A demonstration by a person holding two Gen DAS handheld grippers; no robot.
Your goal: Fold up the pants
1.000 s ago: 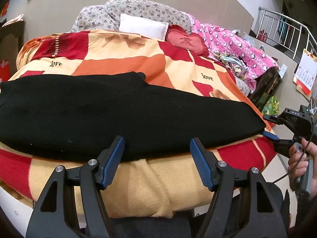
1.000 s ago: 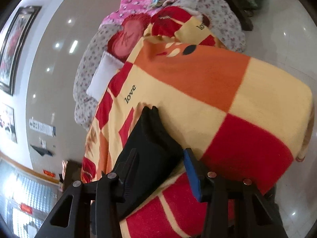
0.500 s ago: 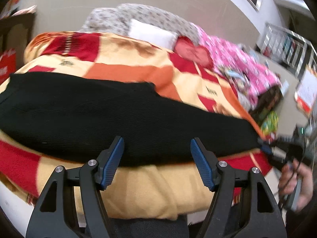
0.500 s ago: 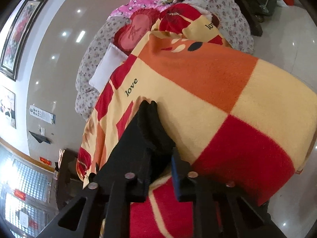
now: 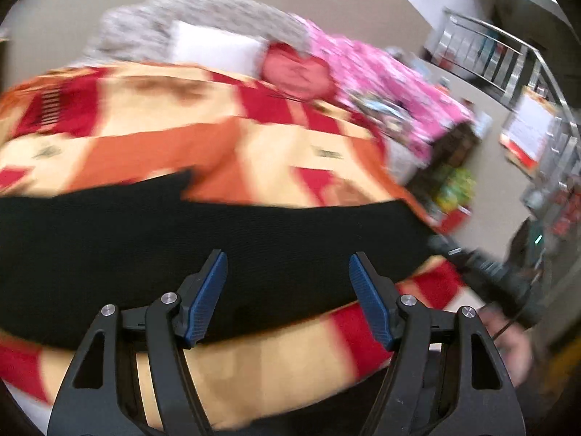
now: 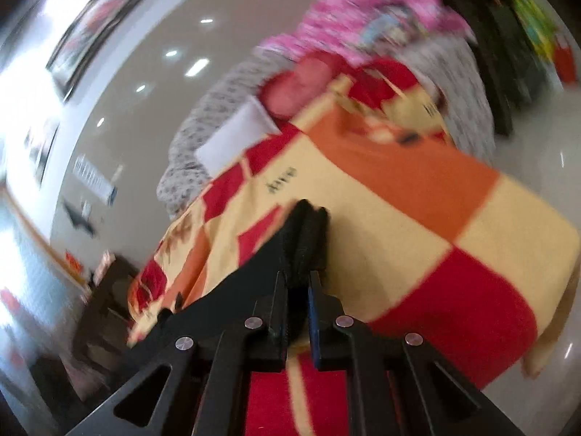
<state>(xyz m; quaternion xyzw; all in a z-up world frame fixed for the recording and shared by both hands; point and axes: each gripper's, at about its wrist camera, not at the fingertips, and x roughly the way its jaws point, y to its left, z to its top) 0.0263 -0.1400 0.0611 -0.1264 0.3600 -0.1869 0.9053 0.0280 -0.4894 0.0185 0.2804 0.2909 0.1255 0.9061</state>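
Pants (image 6: 308, 239) pinched by right gripper (image 6: 297, 283)

Pants (image 5: 218, 239) across blanket (image 5: 276, 152) on bed, pillows (image 5: 214, 51) behind, railing (image 5: 508, 61) far right

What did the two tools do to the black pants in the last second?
The right tool closed: a second ago its fingers stood apart around the end of the black pants, and now they pinch that end. The left tool moved in a little over the pants' near edge but stayed open, holding nothing. The pants still lie stretched across the checked blanket.
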